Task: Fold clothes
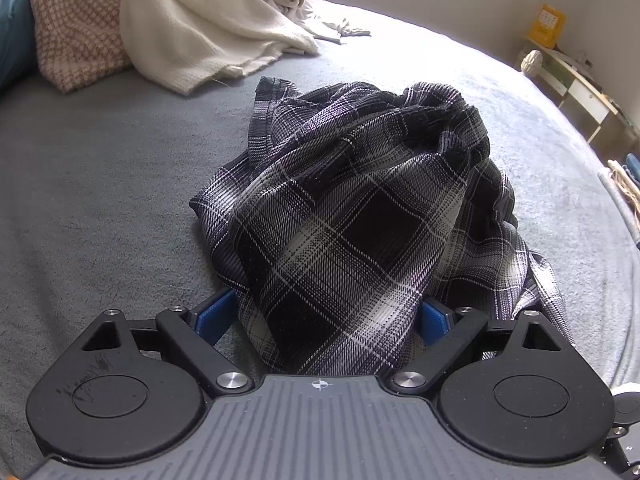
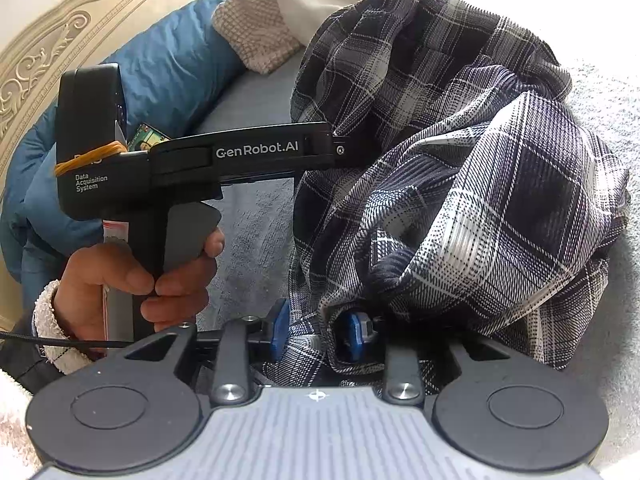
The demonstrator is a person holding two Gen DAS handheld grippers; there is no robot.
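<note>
The plaid shirt (image 1: pixel 360 208) lies bunched at mid-frame on the bed (image 1: pixel 100 200), not yet spread for folding. The left tongs (image 1: pixel 328 316) stand wide apart, cloth draped between them, seemingly just propping it. The right tongs (image 2: pixel 318 334) pinch a fold at lower centre, probably to draw an edge out.
</note>
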